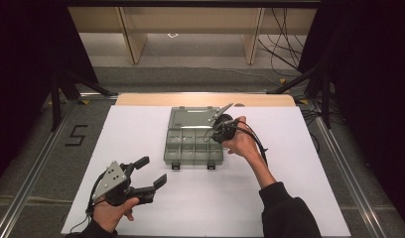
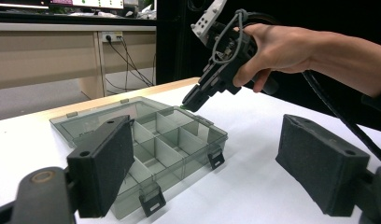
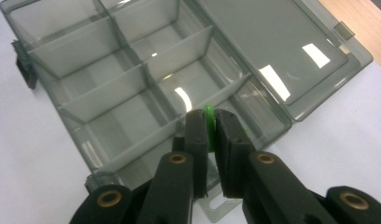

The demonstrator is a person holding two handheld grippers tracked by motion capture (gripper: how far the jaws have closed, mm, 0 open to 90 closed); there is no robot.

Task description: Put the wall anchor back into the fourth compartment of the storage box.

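White sheeting covers the table (image 1: 141, 129) in a dim, curtained room with wooden furniture and trailing cables on the floor beyond its far edge. At the table's centre sits a smoky, clear plastic organiser box (image 1: 193, 146), its lid (image 1: 190, 117) folded flat toward the far side and its divided compartments apparently bare. A person's right hand (image 1: 242, 144) carries the right gripper (image 1: 221, 130) over the box's right, far corner; in the right gripper view its jaws are pressed together on a small green piece (image 3: 208, 122), too little of it showing to say what it is, hanging above a compartment at the box's edge next to the lid hinge. The left gripper view shows the same tool tilted nose-down just above the rim. The left gripper (image 1: 152, 172) rests well apart, low over the near left of the table, jaws spread wide and empty, its pads pointing toward the box.

The step in hand looks like sorting: the green piece is being brought to a compartment. The next move likely calls for a short descent between the thin dividers, then easing the jaws apart so the piece drops into one cell without catching a wall. The box's latches (image 1: 175, 166) hang loose at its near side.
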